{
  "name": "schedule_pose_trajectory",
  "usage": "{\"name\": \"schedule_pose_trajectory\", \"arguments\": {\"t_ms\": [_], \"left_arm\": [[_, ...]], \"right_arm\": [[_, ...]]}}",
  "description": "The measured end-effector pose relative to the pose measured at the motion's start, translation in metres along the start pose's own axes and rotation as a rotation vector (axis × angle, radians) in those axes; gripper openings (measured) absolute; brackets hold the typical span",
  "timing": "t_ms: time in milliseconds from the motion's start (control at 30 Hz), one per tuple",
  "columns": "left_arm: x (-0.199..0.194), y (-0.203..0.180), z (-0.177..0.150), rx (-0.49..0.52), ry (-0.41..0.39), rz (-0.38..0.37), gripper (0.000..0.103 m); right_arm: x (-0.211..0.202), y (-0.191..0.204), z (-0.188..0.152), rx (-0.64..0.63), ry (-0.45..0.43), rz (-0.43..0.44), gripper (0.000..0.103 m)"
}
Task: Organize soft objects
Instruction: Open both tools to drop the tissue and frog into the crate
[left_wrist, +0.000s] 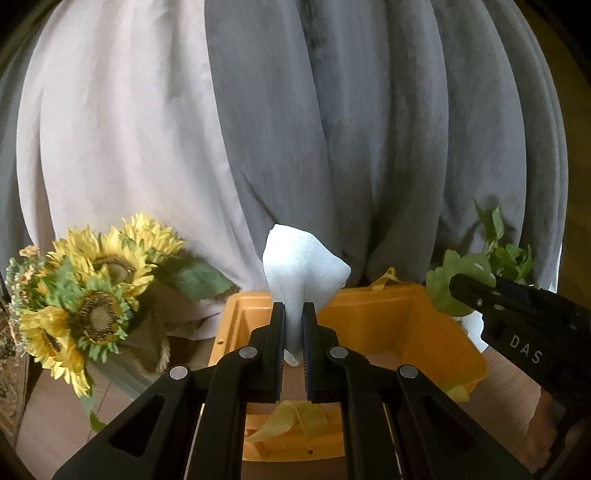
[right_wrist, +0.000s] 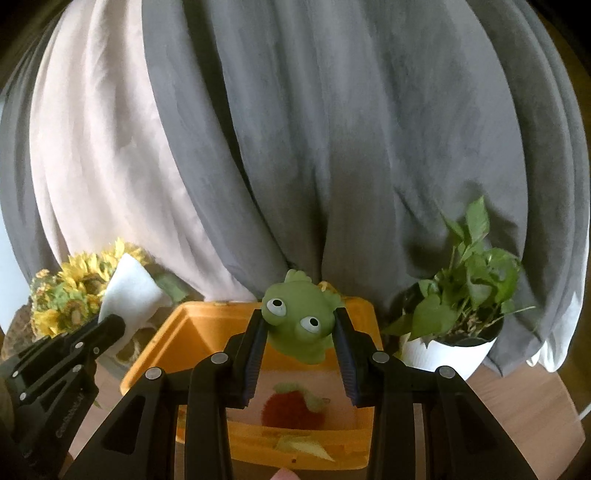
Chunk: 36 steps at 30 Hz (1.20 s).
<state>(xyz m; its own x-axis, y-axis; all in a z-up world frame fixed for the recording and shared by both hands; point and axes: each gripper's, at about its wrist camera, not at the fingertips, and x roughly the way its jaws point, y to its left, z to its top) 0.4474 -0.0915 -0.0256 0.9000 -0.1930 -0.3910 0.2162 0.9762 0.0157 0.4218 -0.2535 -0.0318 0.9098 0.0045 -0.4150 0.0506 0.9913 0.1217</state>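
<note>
- The white cloth (left_wrist: 301, 266) is pinched between the two fingers of the left gripper (left_wrist: 294, 332), its free end standing up above the fingertips and a short tail hanging below them, over the near-left part of the orange bin (left_wrist: 406, 332).
- The green frog toy (right_wrist: 301, 317) is clamped by the right gripper (right_wrist: 300, 336), one finger pressed to each of its sides, and is held in the air above the bin's far half.
- A red fuzzy ball with a green top (right_wrist: 293, 410) lies on the bin floor toward the near wall.
- A yellow strap (right_wrist: 303, 445) drapes across the bin's near rim.
- A bunch of sunflowers (left_wrist: 85, 295) stands just beyond the bin's left side.
- A leafy plant in a white pot (right_wrist: 458, 321) stands off the bin's right side.
- Grey and pale curtains (right_wrist: 332, 147) hang behind everything.
</note>
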Motion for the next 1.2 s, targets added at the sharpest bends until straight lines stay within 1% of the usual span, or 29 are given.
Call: {"name": "schedule_pose_trajectory", "arguments": {"t_ms": [333,467,500,533,567,600,633,667,767,833,1200], "left_arm": [[0.038,0.001,-0.01,0.027,0.096,-0.014,0.01],[0.052,0.003,-0.012,0.024,0.139,-0.024,0.012],[0.055,0.002,-0.013,0.028,0.143,-0.022,0.016],[0.056,0.002,-0.013,0.031,0.147,-0.017,0.022],[0.058,0.002,-0.014,0.031,0.15,-0.013,0.027],[0.059,0.002,-0.014,0.027,0.153,-0.015,0.036],[0.059,0.003,-0.014,0.023,0.152,-0.016,0.037],[0.059,0.003,-0.014,0.021,0.15,-0.011,0.037],[0.057,0.002,-0.014,0.02,0.153,-0.002,0.04],[0.053,0.003,-0.014,0.015,0.149,0.002,0.044],[0.012,-0.003,-0.005,-0.012,0.113,0.021,0.05]], "right_arm": [[0.041,-0.003,-0.006,-0.007,0.088,-0.005,0.038],[0.055,-0.003,-0.009,-0.015,0.121,-0.009,0.038],[0.058,-0.003,-0.01,-0.011,0.128,-0.011,0.038],[0.062,-0.005,-0.011,-0.007,0.135,-0.012,0.039],[0.065,-0.005,-0.011,-0.009,0.142,-0.015,0.044],[0.067,-0.005,-0.012,-0.008,0.149,-0.022,0.049],[0.068,-0.006,-0.011,-0.004,0.149,-0.026,0.057],[0.069,-0.007,-0.012,-0.001,0.147,-0.033,0.059],[0.067,-0.008,-0.012,-0.002,0.144,-0.05,0.059],[0.062,-0.008,-0.012,-0.002,0.136,-0.052,0.059],[0.024,-0.013,-0.008,0.002,0.1,-0.051,0.059]]}}
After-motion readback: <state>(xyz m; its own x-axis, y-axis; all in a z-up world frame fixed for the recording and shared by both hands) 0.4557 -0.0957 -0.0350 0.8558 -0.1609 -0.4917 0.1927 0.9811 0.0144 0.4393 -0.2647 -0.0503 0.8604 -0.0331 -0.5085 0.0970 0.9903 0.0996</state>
